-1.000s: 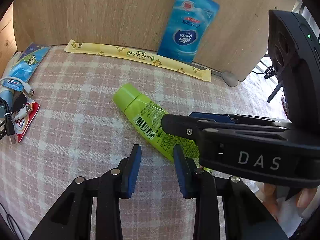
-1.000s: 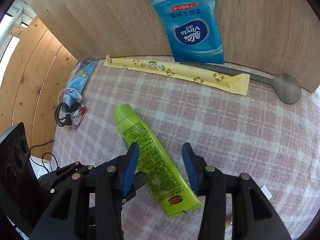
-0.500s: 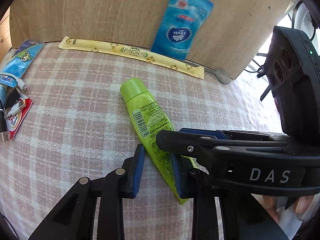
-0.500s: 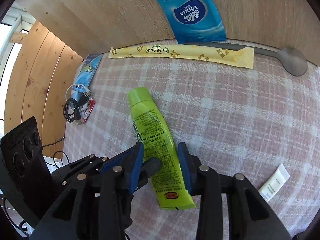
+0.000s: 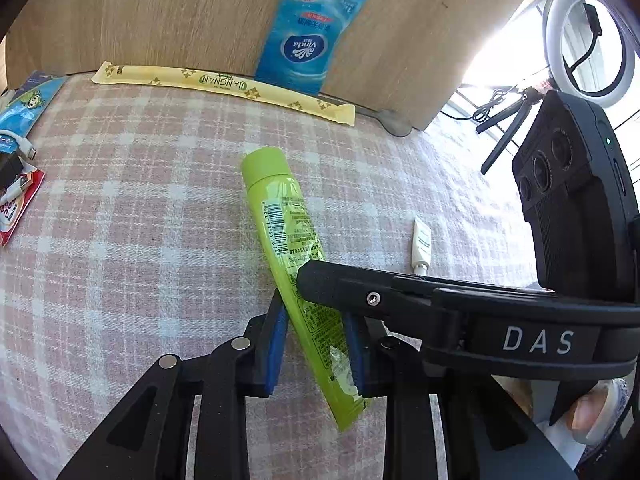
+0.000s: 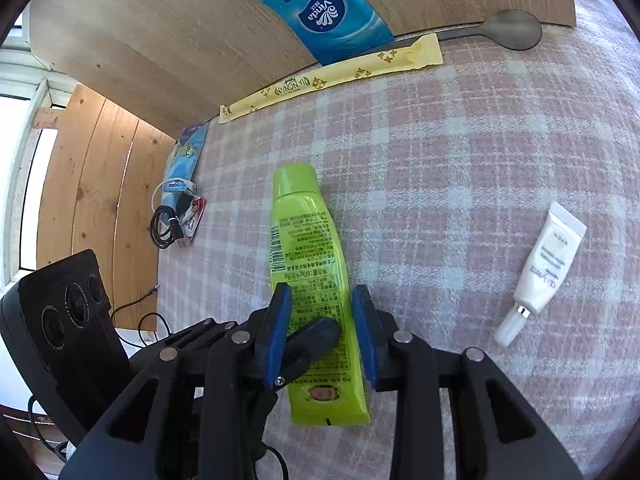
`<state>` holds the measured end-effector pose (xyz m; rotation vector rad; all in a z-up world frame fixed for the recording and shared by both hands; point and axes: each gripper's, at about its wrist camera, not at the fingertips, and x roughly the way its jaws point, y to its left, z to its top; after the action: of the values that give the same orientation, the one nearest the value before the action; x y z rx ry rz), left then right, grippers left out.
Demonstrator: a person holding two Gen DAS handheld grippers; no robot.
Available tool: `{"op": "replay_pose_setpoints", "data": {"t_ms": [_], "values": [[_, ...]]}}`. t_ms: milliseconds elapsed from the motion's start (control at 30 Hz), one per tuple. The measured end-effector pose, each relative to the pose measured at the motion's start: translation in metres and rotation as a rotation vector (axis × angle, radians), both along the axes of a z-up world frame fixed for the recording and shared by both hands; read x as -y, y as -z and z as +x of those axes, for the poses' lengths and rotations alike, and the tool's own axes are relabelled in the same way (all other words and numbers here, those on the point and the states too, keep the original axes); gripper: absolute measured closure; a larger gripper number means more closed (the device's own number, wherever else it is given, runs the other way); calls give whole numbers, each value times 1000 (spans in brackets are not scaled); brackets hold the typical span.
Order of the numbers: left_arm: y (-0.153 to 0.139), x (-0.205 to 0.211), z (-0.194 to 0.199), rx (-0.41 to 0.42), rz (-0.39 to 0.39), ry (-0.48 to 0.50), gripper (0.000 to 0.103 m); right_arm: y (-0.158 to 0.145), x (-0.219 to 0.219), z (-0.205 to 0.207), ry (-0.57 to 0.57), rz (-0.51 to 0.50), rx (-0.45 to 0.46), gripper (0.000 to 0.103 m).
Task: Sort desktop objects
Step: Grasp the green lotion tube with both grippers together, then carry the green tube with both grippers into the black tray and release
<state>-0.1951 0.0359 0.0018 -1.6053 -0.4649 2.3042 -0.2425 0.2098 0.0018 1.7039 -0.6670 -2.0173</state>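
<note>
On the pink plaid surface [image 6: 460, 152] a lime-green tube [image 6: 308, 256] lies flat, its cap pointing away toward the wooden backboard [image 6: 160, 28] and its flat crimped end nearest the person. Its long axis runs almost straight along the line the right tool [image 6: 320, 328] points, so the blue pads sit one on each long side of the lower body. The right tool's jaws are closing with the tube between them; the pads look to be at the tube's edges, and whether they already press is hard to say.

From the left wrist view, the left tool [image 5: 316, 344] comes at the same tube from the other side, and here the tube crosses the gap on a slant, cap up and to the left, crimped end down to the right. Its pads are partly drawn together and touch the tube's sides, pinching it near the crimped end. One black finger of the right tool crosses just in front.

Both tools are at the tube's lower half, so neither is clearly nearer; the right one is better lined up with the long axis.

Well apart to the right lies a small white tube [image 6: 540, 272]. Along the backboard rest a yellow sachet strip [image 6: 332, 78], a blue tissue pack [image 6: 320, 12] and a grey spoon [image 6: 508, 34].
</note>
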Motion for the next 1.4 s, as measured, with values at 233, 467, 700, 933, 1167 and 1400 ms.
{"op": "replay_pose_setpoints", "data": {"t_ms": [233, 467, 700, 933, 1167, 1400], "values": [[-29, -21, 11, -42, 25, 57, 78, -30, -23, 22, 51, -19, -48, 72], [-60, -66, 27, -89, 40, 159, 78, -64, -65, 59, 147, -34, -101, 72], [-86, -139, 50, -121, 74, 325, 78, -96, -131, 117, 294, -27, -154, 72], [-102, -228, 78, -122, 102, 520, 78, -116, -206, 185, 476, 10, -178, 72], [-112, -307, 113, -97, 132, 695, 78, -131, -265, 256, 631, 61, -179, 72], [-116, -377, 149, -83, 124, 841, 81, -140, -313, 319, 770, 115, -161, 72]]}}
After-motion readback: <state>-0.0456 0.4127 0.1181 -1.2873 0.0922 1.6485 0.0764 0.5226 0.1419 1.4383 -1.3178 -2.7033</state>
